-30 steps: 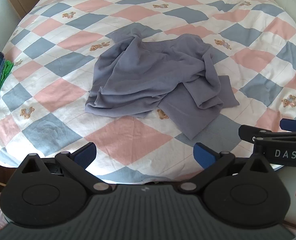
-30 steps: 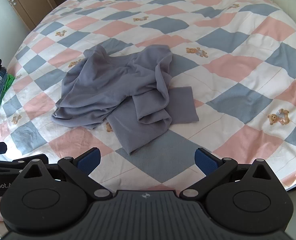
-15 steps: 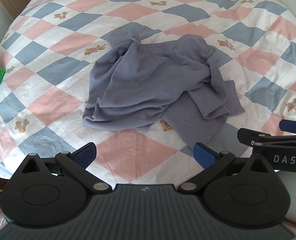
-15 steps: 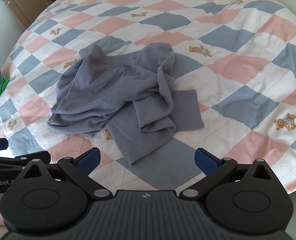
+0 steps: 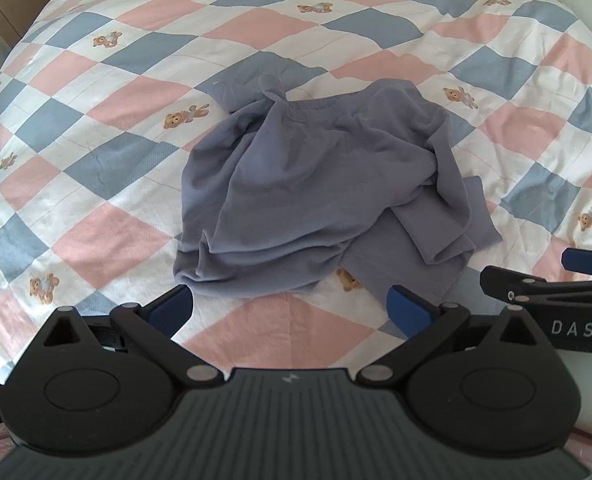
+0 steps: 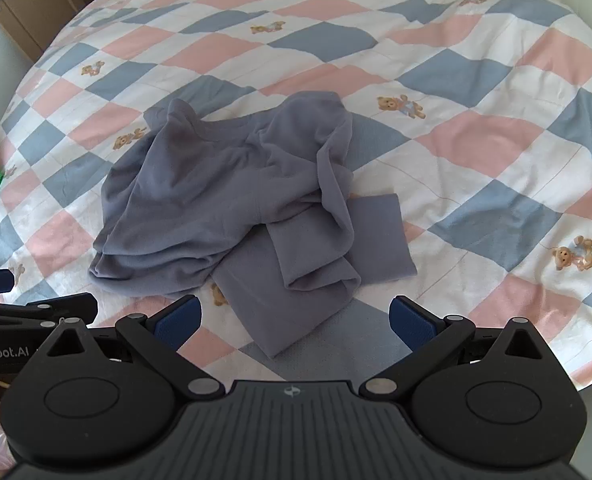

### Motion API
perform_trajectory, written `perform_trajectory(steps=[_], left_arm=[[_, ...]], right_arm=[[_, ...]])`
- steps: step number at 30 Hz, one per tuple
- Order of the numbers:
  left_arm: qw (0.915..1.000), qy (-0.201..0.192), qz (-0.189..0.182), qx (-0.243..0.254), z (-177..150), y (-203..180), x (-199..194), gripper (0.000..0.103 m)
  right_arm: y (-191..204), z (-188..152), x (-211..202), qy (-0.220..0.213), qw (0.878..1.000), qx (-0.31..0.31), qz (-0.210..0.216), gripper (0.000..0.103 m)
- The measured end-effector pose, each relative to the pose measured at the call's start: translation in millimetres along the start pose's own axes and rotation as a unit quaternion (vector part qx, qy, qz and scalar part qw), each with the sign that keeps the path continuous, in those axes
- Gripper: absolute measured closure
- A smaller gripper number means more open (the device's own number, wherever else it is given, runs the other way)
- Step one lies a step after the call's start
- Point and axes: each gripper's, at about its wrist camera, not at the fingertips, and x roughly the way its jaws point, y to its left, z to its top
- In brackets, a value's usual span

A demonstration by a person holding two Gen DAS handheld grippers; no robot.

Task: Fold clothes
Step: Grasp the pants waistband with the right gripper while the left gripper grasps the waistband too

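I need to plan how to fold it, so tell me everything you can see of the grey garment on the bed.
The grey garment is a plain blue-grey piece of soft, matte knit-looking fabric, lying crumpled and unfolded on the checked bedspread. A ribbed, neckline-like edge shows at its far side, one bunched corner pokes up, and flatter flaps, possibly sleeves, spread toward the near side. Only the bedspread touches it; the left gripper and right gripper are both open, short of it.

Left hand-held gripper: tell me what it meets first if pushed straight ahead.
Probably the near hem of the crumpled grey garment, lying just beyond the open left hand-held gripper on the checked quilt; depth is uncertain.
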Motion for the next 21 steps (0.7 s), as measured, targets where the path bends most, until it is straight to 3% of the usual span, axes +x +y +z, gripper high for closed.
perform_trajectory(steps=[13,21], left_arm=[[0.9993,-0.004,-0.019,0.033,26,34,25,0.001],[0.9976,0.002,-0.02,0.066,49,46,53,0.001]], right_arm=[[17,19,21,0.019,0.999,0.034,-0.023,0.0],[5,20,35,-0.036,0.995,0.081,-0.035,0.0]])
